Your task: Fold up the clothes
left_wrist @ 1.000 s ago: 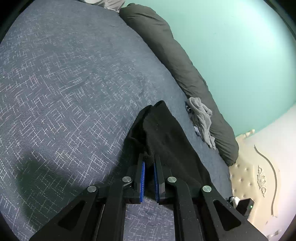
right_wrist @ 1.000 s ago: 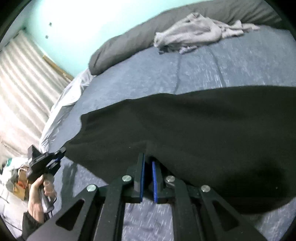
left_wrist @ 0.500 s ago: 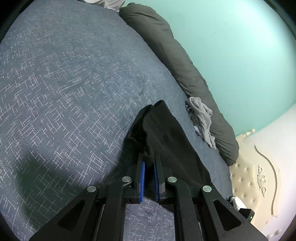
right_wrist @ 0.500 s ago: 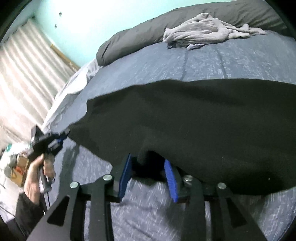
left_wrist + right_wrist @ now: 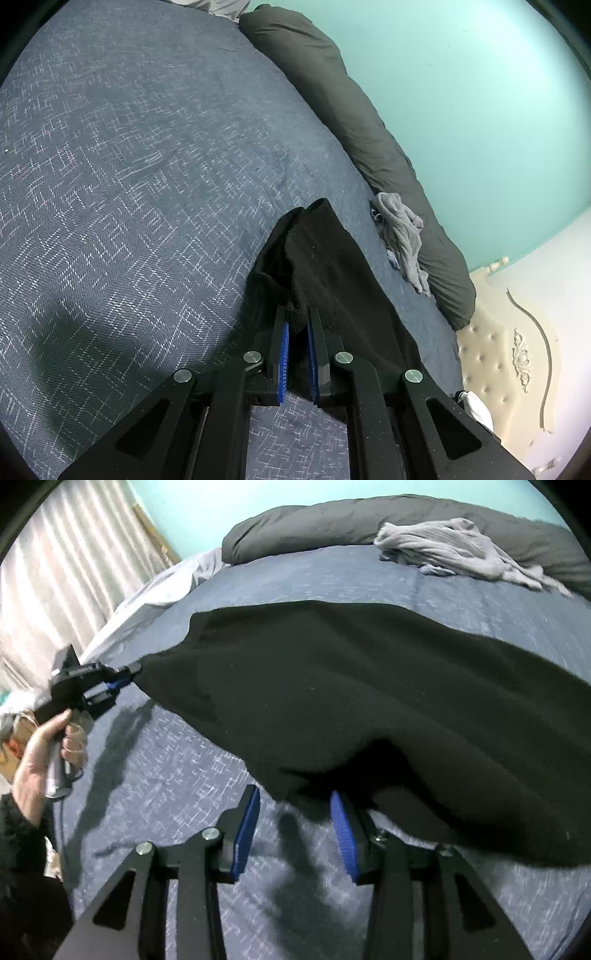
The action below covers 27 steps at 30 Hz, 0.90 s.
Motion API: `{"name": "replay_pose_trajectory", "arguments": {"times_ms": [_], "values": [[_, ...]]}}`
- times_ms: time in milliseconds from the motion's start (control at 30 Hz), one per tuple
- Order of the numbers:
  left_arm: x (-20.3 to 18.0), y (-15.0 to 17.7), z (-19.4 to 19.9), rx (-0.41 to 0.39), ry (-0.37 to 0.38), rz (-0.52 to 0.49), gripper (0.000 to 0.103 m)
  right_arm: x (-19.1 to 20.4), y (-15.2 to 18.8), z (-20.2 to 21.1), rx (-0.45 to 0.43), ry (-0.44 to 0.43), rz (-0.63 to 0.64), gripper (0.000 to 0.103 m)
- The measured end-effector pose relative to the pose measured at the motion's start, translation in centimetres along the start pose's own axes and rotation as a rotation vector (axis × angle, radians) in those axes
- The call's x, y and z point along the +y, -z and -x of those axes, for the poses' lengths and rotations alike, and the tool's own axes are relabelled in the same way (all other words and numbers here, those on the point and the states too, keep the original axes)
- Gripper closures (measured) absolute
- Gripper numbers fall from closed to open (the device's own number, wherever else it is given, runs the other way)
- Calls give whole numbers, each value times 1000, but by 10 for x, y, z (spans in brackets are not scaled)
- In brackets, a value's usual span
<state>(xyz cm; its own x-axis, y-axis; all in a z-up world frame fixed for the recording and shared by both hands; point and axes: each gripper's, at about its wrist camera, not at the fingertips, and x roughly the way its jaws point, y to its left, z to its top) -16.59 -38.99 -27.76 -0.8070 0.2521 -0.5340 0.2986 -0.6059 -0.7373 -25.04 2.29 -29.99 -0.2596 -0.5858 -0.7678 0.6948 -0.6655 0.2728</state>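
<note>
A black fleece garment [image 5: 369, 701] lies spread across the blue patterned bed [image 5: 166, 775], its near edge drooping in front of my right gripper [image 5: 295, 801]. That gripper is open, and the cloth edge hangs just ahead of its blue pads [image 5: 341, 827]. My left gripper [image 5: 297, 317] is shut on a corner of the same black garment [image 5: 332, 266], which runs away from it toward the right. In the right wrist view the left gripper [image 5: 125, 674] shows at the far left, clamped on the garment's corner, with a hand [image 5: 44, 746] around its handle.
A long dark grey bolster [image 5: 351, 110] lies along the teal wall, with a crumpled grey garment [image 5: 454, 546] against it. A cream tufted headboard [image 5: 509, 350] stands at the right. Pale curtains [image 5: 55, 572] hang beyond the bed's left side.
My right gripper has gone from shut on the black garment to wide open and has drawn back a little; the cloth edge has dropped free. The left gripper keeps its hold, barely moving.
</note>
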Motion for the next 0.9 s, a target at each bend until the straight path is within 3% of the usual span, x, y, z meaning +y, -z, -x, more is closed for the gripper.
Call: {"name": "replay_pose_trajectory", "arguments": {"times_ms": [200, 267, 300, 367, 533, 700, 900], "values": [[0, 0, 0, 0, 2, 3, 94, 8, -10, -22, 26, 41, 109, 60], [1, -1, 0, -1, 3, 4, 94, 7, -9, -20, 23, 14, 109, 75], [1, -1, 0, -1, 4, 5, 94, 6, -7, -17, 18, 4, 114, 88], [1, -1, 0, -1, 5, 6, 94, 8, -3, -11, 15, -17, 129, 95], [2, -1, 0, -1, 7, 10, 94, 16, 11, 2, 47, -80, 145, 98], [3, 0, -1, 1, -1, 11, 94, 13, 31, -6, 139, -160, 89, 99], [5, 0, -2, 4, -9, 13, 94, 5, 34, -10, 150, -178, 34, 99]]}}
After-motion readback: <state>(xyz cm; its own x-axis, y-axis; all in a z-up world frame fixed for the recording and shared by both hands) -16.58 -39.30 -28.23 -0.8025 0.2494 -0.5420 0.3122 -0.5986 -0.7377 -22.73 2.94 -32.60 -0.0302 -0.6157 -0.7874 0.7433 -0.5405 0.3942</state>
